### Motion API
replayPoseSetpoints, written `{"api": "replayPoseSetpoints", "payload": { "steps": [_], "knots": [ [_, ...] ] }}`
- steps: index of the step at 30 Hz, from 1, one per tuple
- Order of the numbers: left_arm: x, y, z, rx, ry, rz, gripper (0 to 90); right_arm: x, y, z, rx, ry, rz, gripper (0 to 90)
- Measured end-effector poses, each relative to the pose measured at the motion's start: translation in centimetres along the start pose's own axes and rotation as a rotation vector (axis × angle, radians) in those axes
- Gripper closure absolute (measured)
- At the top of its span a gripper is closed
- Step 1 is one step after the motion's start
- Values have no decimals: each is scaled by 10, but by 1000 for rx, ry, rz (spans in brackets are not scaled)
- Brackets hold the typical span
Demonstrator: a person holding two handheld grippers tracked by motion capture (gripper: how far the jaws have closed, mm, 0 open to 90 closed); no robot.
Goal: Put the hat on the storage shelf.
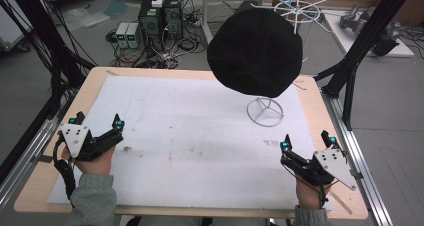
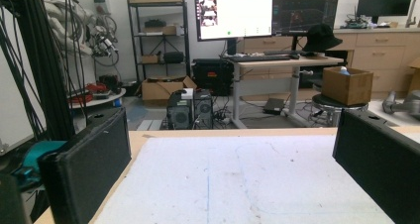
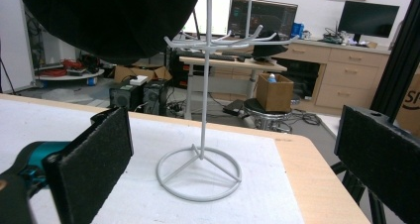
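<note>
A black hat hangs on a white wire stand at the back right of the table; the right gripper view shows the hat overhead and the stand's ring base ahead. My left gripper rests open near the table's left edge, nothing between its jaws. My right gripper rests open near the front right, well short of the stand, its jaws wide apart.
A white sheet covers most of the wooden table. Black frame posts rise at the right and cables hang at the left. Computers and wiring sit on the floor beyond the far edge.
</note>
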State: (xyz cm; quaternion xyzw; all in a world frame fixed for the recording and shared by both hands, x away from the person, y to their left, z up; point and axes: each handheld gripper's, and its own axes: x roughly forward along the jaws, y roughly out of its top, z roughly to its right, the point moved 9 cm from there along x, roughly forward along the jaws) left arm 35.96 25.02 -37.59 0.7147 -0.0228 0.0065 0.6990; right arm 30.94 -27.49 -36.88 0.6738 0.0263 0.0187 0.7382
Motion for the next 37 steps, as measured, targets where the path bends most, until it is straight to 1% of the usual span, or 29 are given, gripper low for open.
{"api": "replayPoseSetpoints", "payload": {
  "steps": [6,10,13,14,19,22,23,26,28,36,37],
  "knots": [
    [0,0,2,12,-2,0,17,0,0,0,-5,1,1,6],
    [-1,0,1,5,-5,3,17,1,0,0,-2,0,-3,7],
    [0,-1,1,3,-9,-8,17,1,-1,0,-6,-2,-5,7],
    [0,-2,1,3,-7,-3,17,1,-1,-1,-6,-2,-6,7],
    [0,-2,3,16,-11,-7,17,2,-2,-1,-10,0,-15,7],
    [0,-3,2,14,-8,-11,17,2,-2,0,-12,-1,-17,7],
    [0,-3,2,13,-8,-11,17,2,-3,0,-15,-8,-18,7],
    [0,-3,0,10,-3,-9,17,3,-4,1,-20,-12,-31,7],
    [0,-3,0,10,-2,-9,17,4,-6,1,-15,-11,-38,7],
    [-1,-4,-1,15,-1,-13,17,5,-6,0,-23,-10,-37,7],
    [-1,-3,-1,11,1,-10,17,5,-6,0,-22,-9,-38,7]
  ]
}}
